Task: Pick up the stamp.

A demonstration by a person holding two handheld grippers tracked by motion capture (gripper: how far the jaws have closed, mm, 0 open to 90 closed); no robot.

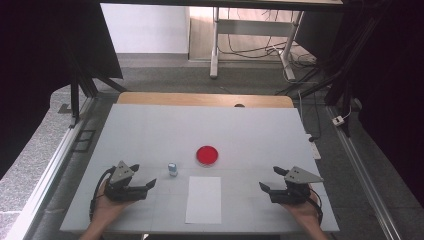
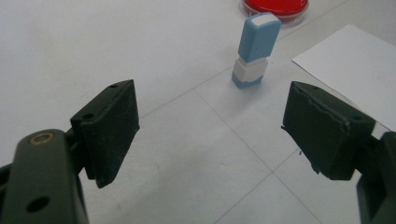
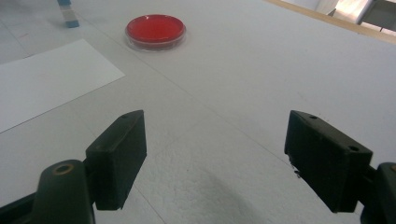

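A person sits at a white bench [image 1: 150, 130], holding a two-jaw claw in each hand. The left claw [image 1: 145, 175] rests low near the bench's front left, its jaws spread wide apart and holding nothing. The right claw [image 1: 272, 179] rests near the front right, jaws likewise spread and empty.

The nearest thing to either claw is a small blue and white stamp [image 1: 172, 169], standing upright on the bench with its long axis vertical. It stands just ahead of the left claw and slightly toward the centre, close to that claw and well apart from the right one. In the left gripper view the stamp [image 2: 254, 50] stands beyond the open jaws, a little right of the gap's middle, with bare bench between it and the jaw tips. The left claw is plainly the better placed to take it, by moving forward and closing across its narrow body.

A white sheet of paper [image 1: 204, 199] lies flat between the two claws, its long side running away from the person. Beyond it sits a shallow round clear dish [image 1: 207, 155] filled with red, probably an ink pad; nothing else lies in it. The stamp stands near the dish's left, not touching dish or paper.
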